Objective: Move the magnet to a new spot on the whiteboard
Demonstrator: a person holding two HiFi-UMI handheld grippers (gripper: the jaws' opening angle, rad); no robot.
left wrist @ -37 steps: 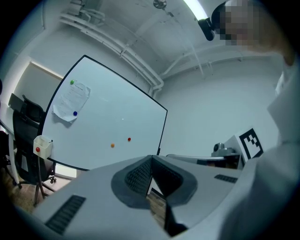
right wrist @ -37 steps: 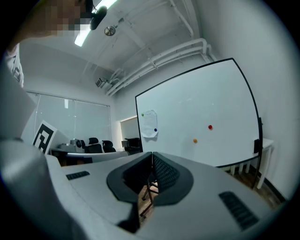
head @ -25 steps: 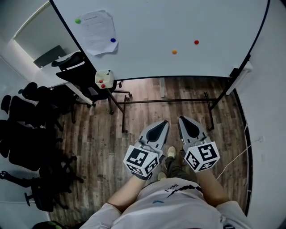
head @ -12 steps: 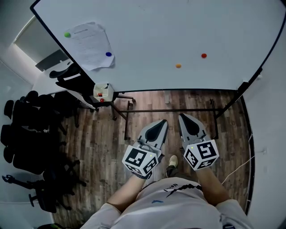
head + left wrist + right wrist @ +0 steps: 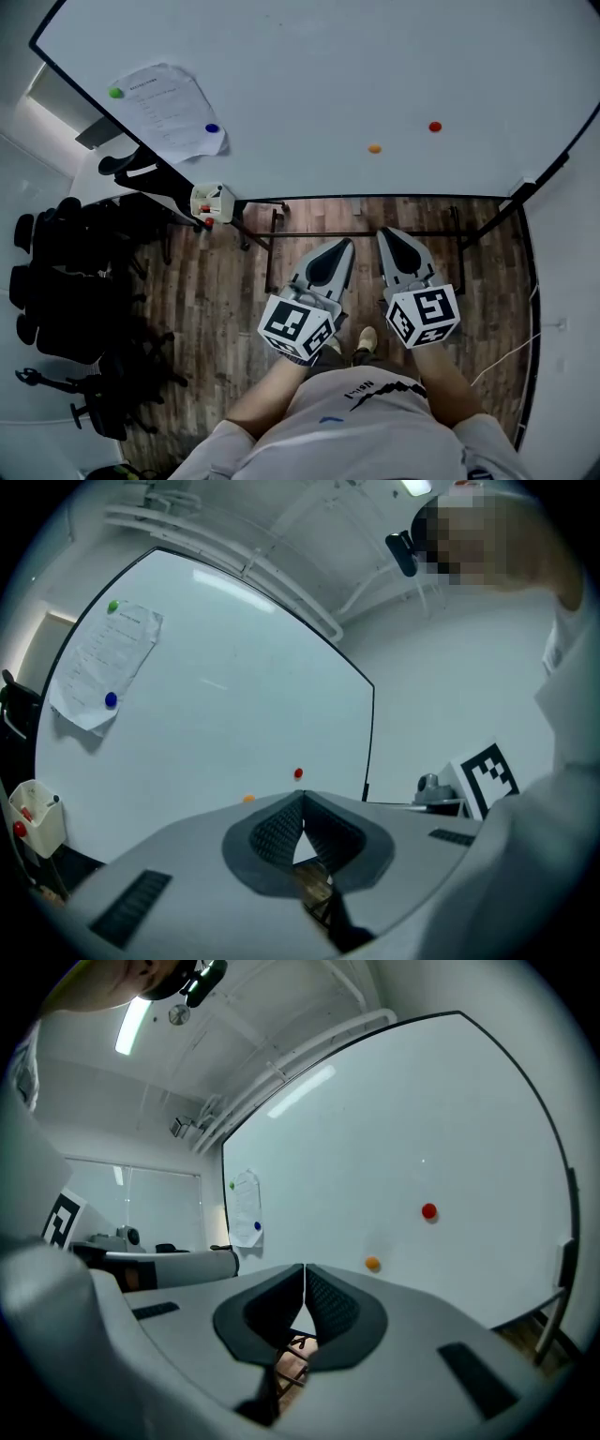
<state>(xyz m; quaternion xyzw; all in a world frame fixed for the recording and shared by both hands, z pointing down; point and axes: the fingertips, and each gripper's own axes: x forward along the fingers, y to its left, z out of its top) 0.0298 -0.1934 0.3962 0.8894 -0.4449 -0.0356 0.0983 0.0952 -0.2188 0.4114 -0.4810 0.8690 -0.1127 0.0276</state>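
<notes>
Magnet: two loose candidates sit on the whiteboard [image 5: 309, 75]. The orange magnet [image 5: 375, 148] and the red magnet [image 5: 435, 127] are both right of centre in the upper part of the head view, red up and to the right of orange, the two apart. Neither pins anything, and the task line does not say which one is meant. The green magnet [image 5: 115, 92] and blue magnet [image 5: 212, 128] at upper left hold a sheet of paper [image 5: 167, 105]; leave those alone.

Grippers: your left gripper [image 5: 346, 245] and right gripper [image 5: 385, 233] are both clenched tip to tip with nothing between the jaws. They lie side by side in the lower middle of the head view, over the wooden floor [image 5: 216, 291], well short of the board.

Step, as I judge it: closing in on the board, no grasp begun yet.

Notes for you:
- Work with the right gripper; its view puts orange just right of its jaw line
- Spread the jaws before you arrive, not at the board face
- Come in square to the board, one jaw on each side of the magnet's rim; a small domed magnet will likely squirt out if pinched at its crown
- Tip one edge off rather than dragging it
- Pick bare white near the middle, clear of the paper and the other magnet; set it flat, then let go
- Keep the left gripper away from the marker box [image 5: 212, 202] at the board's lower left edge
</notes>
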